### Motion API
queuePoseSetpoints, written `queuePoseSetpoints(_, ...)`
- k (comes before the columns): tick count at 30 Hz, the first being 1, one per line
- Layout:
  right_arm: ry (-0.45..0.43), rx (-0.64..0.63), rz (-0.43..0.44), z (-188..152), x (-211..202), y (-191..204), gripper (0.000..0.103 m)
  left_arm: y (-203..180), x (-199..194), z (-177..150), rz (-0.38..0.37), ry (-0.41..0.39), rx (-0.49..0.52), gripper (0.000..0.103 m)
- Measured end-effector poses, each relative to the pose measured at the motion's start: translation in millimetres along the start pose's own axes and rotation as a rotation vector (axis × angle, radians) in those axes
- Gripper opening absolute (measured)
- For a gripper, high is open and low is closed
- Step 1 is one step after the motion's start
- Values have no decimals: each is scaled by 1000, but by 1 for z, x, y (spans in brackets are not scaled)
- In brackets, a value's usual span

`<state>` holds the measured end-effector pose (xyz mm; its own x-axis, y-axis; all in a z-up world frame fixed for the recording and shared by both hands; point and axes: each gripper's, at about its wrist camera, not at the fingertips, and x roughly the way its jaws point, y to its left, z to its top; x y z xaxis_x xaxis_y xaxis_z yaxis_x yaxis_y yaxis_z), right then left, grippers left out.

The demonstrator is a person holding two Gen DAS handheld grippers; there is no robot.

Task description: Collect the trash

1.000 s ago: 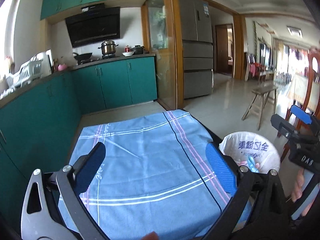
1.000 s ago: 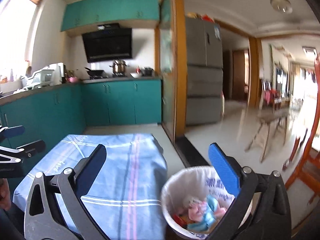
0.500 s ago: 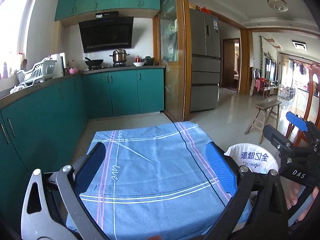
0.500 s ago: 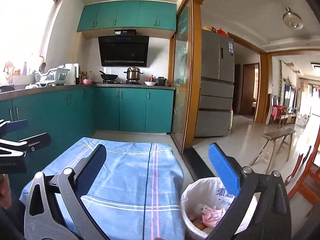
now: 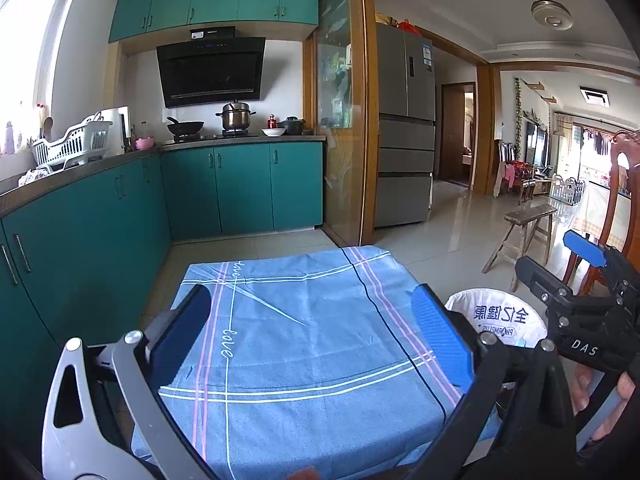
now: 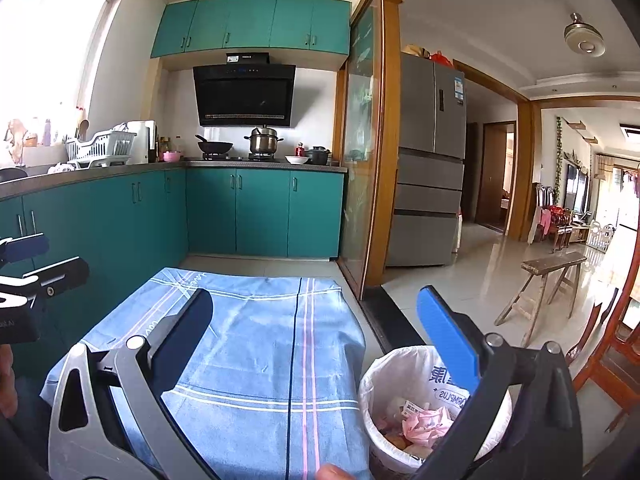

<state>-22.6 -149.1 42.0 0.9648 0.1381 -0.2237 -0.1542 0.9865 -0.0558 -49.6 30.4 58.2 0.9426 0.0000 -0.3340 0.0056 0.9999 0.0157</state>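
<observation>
Left gripper (image 5: 316, 340), right gripper (image 6: 320, 344): both spread, empty, above blue cloth (image 5: 304, 344). Cloth surface bare, no litter visible. Trash (image 6: 424, 424) inside lined bin (image 6: 376, 384), just off cloth's right edge. Judged: collection apparently done; next, check for leftovers.

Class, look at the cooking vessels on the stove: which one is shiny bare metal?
The lidded stockpot in the middle; the wok to its left and the low pot to its right are both black.
</observation>
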Motion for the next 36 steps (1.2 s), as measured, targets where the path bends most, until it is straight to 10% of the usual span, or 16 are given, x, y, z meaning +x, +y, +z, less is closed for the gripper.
queuePoseSetpoints(36, 29, 9, -59, -16, 0, -13, 100, -11, 8, -4, 2, 62, 11, 100)
